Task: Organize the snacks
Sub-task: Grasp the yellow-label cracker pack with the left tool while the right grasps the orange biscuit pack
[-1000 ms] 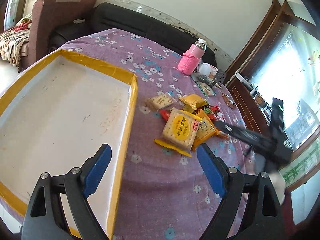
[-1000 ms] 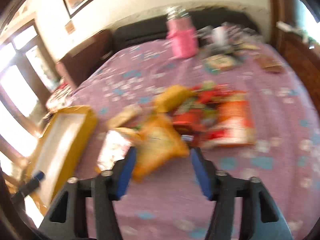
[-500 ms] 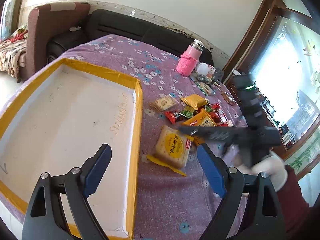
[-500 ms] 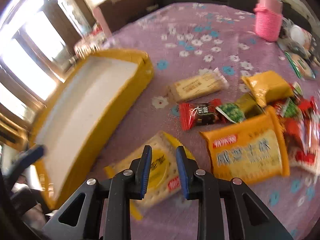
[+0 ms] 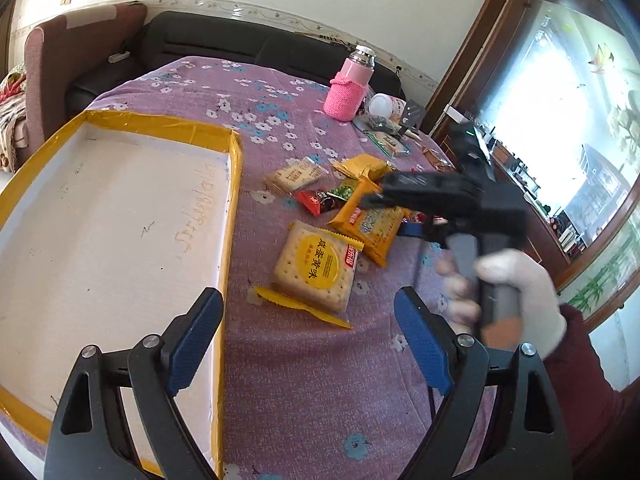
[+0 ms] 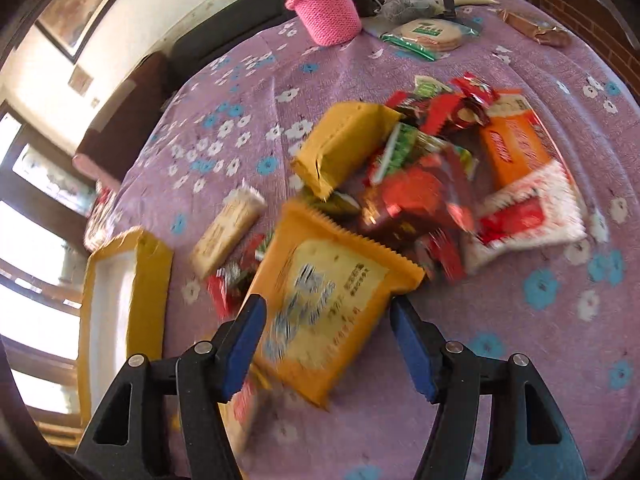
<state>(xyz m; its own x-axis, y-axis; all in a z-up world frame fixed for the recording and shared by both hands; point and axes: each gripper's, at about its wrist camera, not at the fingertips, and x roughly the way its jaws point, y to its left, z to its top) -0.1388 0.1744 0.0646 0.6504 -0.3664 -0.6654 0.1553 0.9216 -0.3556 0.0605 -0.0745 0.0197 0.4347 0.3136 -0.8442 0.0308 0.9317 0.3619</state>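
Note:
A pile of snack packets (image 6: pixel 420 184) lies on the purple flowered tablecloth (image 5: pixel 304 400). A clear cracker pack with a yellow label (image 5: pixel 314 270) lies nearest the yellow-rimmed white tray (image 5: pixel 234 216). My left gripper (image 5: pixel 310 344) is open and empty, above the cloth beside the tray. My right gripper (image 6: pixel 328 340) is open, its fingers on either side of an orange cracker packet (image 6: pixel 324 300), not closed on it. It also shows in the left wrist view (image 5: pixel 404 216) over the pile.
A pink-sleeved flask (image 5: pixel 350 86) stands at the far side of the table with a jar (image 5: pixel 384 105) and a round biscuit pack (image 6: pixel 430 34). A dark sofa (image 5: pixel 200 44) and an armchair (image 5: pixel 80 52) stand behind. The tray (image 6: pixel 124 280) is on the left.
My right gripper opened and swung from the clear cracker pack to the orange packet in the pile. The left gripper drew back slightly and stayed open.

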